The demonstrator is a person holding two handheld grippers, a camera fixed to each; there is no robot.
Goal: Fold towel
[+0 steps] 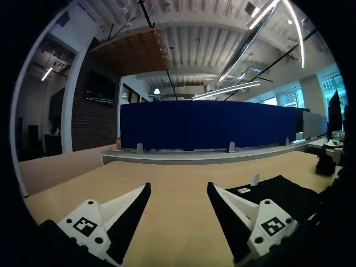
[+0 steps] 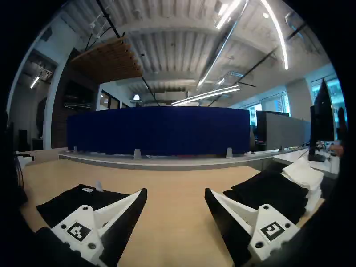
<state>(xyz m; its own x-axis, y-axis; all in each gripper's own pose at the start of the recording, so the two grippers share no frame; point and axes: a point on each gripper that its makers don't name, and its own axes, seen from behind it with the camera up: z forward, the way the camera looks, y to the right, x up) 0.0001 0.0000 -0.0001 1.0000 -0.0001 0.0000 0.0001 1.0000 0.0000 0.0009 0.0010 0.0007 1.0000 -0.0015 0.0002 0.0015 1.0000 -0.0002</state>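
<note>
Towel [image 1: 280,192]: black, soft, lying flat on the smooth pale-wood table [image 1: 178,171], to the right of the left gripper [image 1: 178,189]; in the right gripper view it lies left of the right gripper [image 2: 175,192]. Two small white tags [image 1: 243,190] sit at its far edge, their writing too small to read. Both grippers: white plastic fingers with black wedge-shaped pads, spread wide with nothing between them; each finger bears one square black-and-white marker [image 1: 84,225], four in all. At the table's right end, a black pile [image 2: 271,191] of folded cloth touches a white pile [image 2: 305,175]; the layers cannot be counted. Behind stands a matte blue partition [image 1: 209,124].
</note>
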